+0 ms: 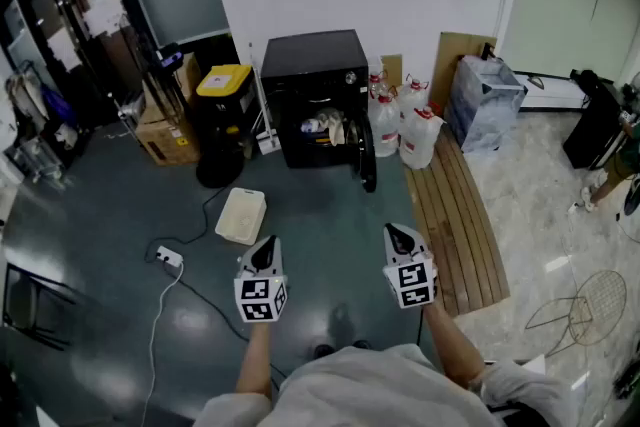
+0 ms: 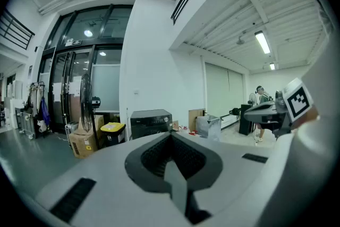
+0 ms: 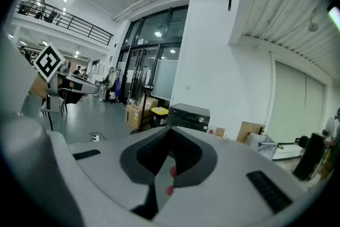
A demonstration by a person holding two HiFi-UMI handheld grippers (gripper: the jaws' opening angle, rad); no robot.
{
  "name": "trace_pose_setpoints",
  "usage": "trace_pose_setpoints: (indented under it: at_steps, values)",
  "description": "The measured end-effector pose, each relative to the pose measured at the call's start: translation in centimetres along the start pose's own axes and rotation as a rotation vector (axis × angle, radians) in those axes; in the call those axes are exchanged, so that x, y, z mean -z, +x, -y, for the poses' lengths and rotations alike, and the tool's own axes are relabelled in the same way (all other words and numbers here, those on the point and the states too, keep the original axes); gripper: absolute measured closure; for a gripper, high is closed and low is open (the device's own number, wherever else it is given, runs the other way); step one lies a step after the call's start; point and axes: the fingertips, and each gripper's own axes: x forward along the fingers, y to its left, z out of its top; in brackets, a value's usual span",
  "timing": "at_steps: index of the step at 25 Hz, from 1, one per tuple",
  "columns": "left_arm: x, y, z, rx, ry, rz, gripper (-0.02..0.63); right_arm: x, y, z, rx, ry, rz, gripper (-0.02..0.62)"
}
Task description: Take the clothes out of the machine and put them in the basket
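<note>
The black machine (image 1: 310, 95) stands against the far wall with its round door (image 1: 366, 153) swung open to the right. Light-coloured clothes (image 1: 326, 127) show inside the drum. A white basket (image 1: 241, 215) sits on the dark floor in front of it, to the left. My left gripper (image 1: 266, 248) and right gripper (image 1: 398, 237) are held side by side well short of the machine, both shut and empty. The machine appears small and distant past the left gripper (image 2: 171, 135) as a dark box (image 2: 151, 120), and likewise past the right gripper (image 3: 172, 130) as a dark box (image 3: 188, 116).
A black bin with a yellow lid (image 1: 222, 83) and a cardboard box (image 1: 165, 137) stand left of the machine. Water jugs (image 1: 415, 130) and a wooden slat platform (image 1: 455, 215) lie to its right. A power strip (image 1: 168, 258) with a cable lies on the floor at the left.
</note>
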Motion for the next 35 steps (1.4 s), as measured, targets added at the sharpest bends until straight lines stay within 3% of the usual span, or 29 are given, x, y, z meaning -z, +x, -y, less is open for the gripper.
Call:
trace_pose_setpoints:
  at_steps: [17,27,35]
  values:
    - [1.2,2.7,5.8,-0.013,-0.011,-0.033,0.588,3.3,0.1,3.9,-0.053,0.026,-0.008,0.572]
    - [1.3,8.1,3.8,-0.010,-0.024,-0.052,0.588,3.3,5.6,5.2,-0.062,0.016,-0.031,0.572]
    - [0.7,16.6,-1.1,0.028,-0.032,-0.048,0.588,2.4,14.3,5.8,-0.051,-0.003,-0.047,0.572]
